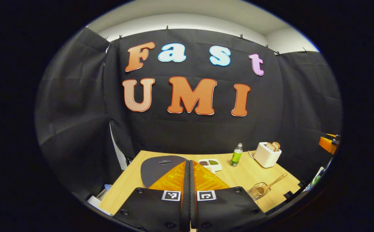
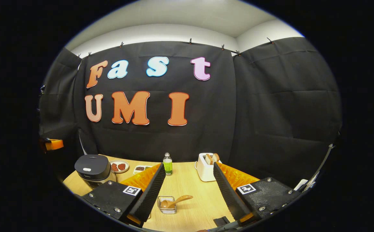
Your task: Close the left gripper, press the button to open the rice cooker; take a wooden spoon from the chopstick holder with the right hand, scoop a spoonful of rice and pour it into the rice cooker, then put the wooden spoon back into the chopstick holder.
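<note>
The left hand-held gripper (image 1: 189, 166) hovers above a wooden tabletop (image 1: 241, 175) with its two fingers pressed together, nothing between them; directly beyond its tips and slightly to the left sits the rice cooker (image 1: 161, 169), its dark rounded lid down; just past the tips to the right lies a small white divided dish (image 1: 210, 164) of dark and green fillings; farther right stands a green bottle (image 1: 236, 155), and beyond that a white toaster (image 1: 267, 154) with bread slices in its slots; close to this gripper's right side a wire chopstick holder (image 1: 258, 190) carries the wooden spoon (image 1: 270, 186), bowl down in the holder and handle slanting up to the right.

In the right gripper view the right hand-held gripper (image 2: 189, 172) is held with its fingers spread wide, gripping nothing; between the fingers, low on the tabletop (image 2: 187, 183), rests the chopstick holder (image 2: 167, 205) with the wooden spoon (image 2: 174, 201) lying in it, handle pointing right; beyond the left finger's tip stands the bottle (image 2: 167, 164); just outside the right finger's tip stands the toaster (image 2: 205, 167); well off to the left sits the rice cooker (image 2: 93, 170), lid shut, with a small plate (image 2: 119, 166) of reddish pieces behind it and the divided dish (image 2: 142, 168) beside that plate.
</note>
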Demonstrator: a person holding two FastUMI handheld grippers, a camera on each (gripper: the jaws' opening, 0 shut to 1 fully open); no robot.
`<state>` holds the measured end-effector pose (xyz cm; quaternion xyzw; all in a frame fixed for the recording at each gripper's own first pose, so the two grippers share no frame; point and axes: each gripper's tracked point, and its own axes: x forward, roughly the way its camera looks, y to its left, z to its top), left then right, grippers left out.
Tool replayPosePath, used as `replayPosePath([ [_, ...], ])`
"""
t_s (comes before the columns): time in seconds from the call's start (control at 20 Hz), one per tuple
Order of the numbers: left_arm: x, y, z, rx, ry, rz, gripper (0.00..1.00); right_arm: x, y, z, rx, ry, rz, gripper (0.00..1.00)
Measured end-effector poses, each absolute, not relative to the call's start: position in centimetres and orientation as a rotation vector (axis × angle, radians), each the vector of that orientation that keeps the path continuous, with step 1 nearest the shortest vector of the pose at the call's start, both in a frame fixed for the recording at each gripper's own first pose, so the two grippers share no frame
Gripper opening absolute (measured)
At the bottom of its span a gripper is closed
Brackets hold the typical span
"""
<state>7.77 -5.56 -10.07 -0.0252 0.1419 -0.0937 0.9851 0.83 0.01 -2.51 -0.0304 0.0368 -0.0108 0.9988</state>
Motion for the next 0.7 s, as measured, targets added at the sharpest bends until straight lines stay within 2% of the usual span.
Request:
replayPosePath([
  [0.05, 8.8, -5.4, -10.7, -0.056, 0.299, -0.183, 0.01, 0.9, -0.1, -2.6, -0.063, 0.078, -0.023, 0.93],
  [0.15, 10.6, -5.1, -12.5, -0.063, 0.33, -0.171, 0.05, 0.8, -0.1, -2.7, -0.068, 0.086, -0.027, 0.93],
  [0.2, 11.5, -4.8, -13.4, -0.062, 0.346, -0.163, 0.01, 0.8, -0.2, -2.8, -0.07, 0.089, -0.03, 0.93],
  [0.25, 12.3, -4.4, -14.5, -0.057, 0.364, -0.153, 0.05, 0.8, -0.3, -2.9, -0.07, 0.092, -0.032, 0.93],
  [0.35, 13.3, -4.3, -17.3, -0.058, 0.413, -0.145, 0.01, 0.7, -0.5, -3.3, -0.07, 0.105, -0.036, 0.93],
  [0.4, 13.6, -4.4, -18.7, -0.071, 0.447, -0.144, 0.04, 0.7, -0.7, -3.5, -0.07, 0.109, -0.039, 0.93],
  [0.5, 14.0, -4.2, -21.5, -0.065, 0.505, -0.138, 0.01, 0.7, -0.9, -3.7, -0.07, 0.119, -0.048, 0.93],
  [0.6, 13.8, -4.3, -23.9, -0.052, 0.568, -0.138, 0.05, 0.6, -1.1, -4.0, -0.07, 0.128, -0.055, 0.93],
  [0.7, 13.7, -4.4, -25.0, -0.057, 0.592, -0.137, 0.01, 0.5, -1.4, -4.3, -0.072, 0.136, -0.061, 0.93],
])
